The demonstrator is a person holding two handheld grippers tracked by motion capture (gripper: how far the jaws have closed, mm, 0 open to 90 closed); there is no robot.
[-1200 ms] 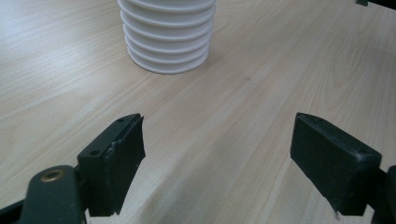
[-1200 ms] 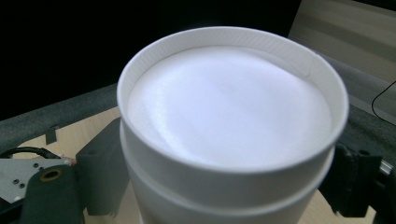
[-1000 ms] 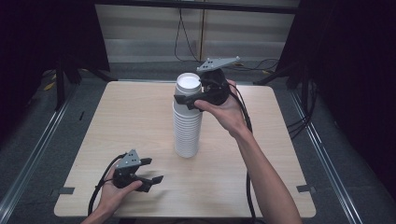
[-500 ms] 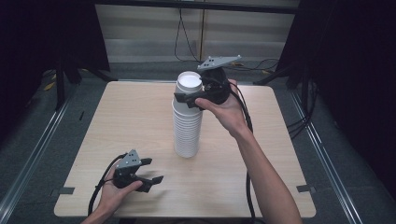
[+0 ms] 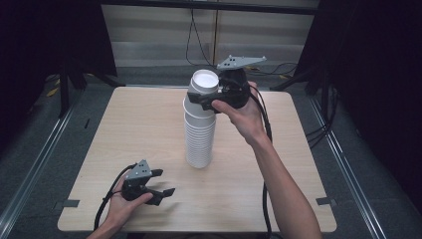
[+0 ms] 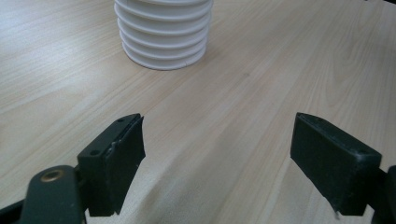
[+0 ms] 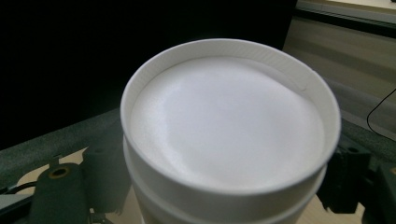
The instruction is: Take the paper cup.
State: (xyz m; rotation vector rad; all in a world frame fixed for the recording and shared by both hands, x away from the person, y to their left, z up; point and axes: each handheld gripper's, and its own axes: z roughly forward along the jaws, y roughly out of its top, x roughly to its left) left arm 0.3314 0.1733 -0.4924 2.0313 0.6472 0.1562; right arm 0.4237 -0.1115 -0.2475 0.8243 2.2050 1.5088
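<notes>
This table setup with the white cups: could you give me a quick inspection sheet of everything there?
Surface: pale wooden table, bare around the cups.
Job's things: tall stack of white cups standing upside down mid-table; top cup raised slightly off it.
Clutter: nothing seen.
Grippers: right gripper clamped around the top cup; left gripper open, low near the table's front left.
Cables: black cable trails from the right gripper; more lie behind the table.
Surroundings: dark curtains, grey floor.

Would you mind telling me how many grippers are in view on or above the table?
2. The left gripper rests open on the table's near left part. The right gripper is clamped on the top cup of the cup stack at the table's middle.
</notes>
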